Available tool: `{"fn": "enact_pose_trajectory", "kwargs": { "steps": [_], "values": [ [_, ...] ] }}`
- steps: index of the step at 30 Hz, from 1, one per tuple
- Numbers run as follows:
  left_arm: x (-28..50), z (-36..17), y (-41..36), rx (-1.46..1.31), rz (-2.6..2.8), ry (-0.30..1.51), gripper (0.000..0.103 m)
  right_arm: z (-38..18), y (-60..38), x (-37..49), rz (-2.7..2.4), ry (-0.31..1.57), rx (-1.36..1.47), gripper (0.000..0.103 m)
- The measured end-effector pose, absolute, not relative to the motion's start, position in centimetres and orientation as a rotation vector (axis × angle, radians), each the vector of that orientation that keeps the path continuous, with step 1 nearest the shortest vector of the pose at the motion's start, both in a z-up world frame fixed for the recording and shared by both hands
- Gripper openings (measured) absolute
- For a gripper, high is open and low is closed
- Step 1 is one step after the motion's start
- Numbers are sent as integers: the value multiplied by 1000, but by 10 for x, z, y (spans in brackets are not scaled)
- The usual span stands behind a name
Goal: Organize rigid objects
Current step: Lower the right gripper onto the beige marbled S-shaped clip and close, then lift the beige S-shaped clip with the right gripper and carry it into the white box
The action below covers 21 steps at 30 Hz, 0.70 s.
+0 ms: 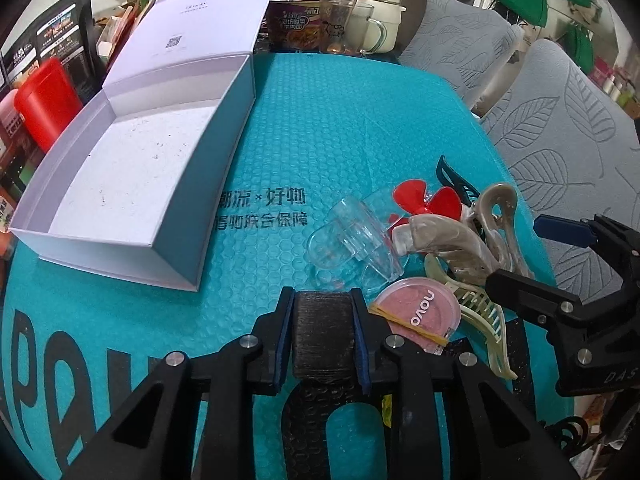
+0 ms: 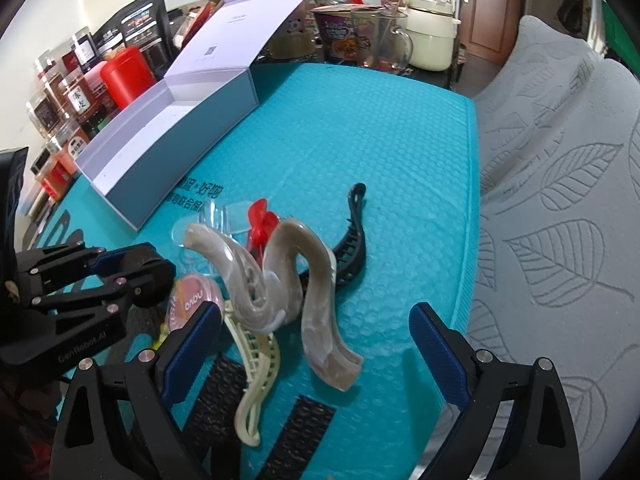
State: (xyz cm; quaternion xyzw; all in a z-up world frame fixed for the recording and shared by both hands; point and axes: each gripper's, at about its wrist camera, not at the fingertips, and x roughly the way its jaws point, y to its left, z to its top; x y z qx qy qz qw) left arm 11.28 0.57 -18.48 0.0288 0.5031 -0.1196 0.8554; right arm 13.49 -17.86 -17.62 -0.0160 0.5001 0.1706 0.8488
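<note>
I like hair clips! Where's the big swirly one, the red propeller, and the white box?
big swirly hair clip (image 2: 288, 276), right wrist view, its curved middle.
red propeller (image 1: 430, 204), left wrist view, its hub.
white box (image 1: 224, 128), left wrist view, right wall.

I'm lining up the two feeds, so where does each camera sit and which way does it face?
Left wrist: on the left tongs, angled down at the teal mat; they are shut on a black block, with the right tongs alongside.
Right wrist: on the open right tongs, angled down over the beige hair claw; the left tongs show at left.
Shared: white box, pink compact, cream claw.
</note>
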Motion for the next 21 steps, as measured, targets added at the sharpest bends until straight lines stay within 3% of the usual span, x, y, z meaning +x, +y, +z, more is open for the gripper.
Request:
{"fn": "enact_pose_trajectory", "kwargs": {
  "steps": [5,7,17,21],
  "values": [
    [113,-180,17,18,-236,1077,26,-177,-173,138,371,1048,-29,96],
    [112,-178,23,17,-227,1082,26,-178,-170,140,374,1049,-22,88],
    [109,-176,44,6,-195,1091,26,-185,-153,145,378,1054,-7,77],
    [108,-177,47,2,-192,1095,26,-185,-155,146,329,1050,-9,60]
  ]
}}
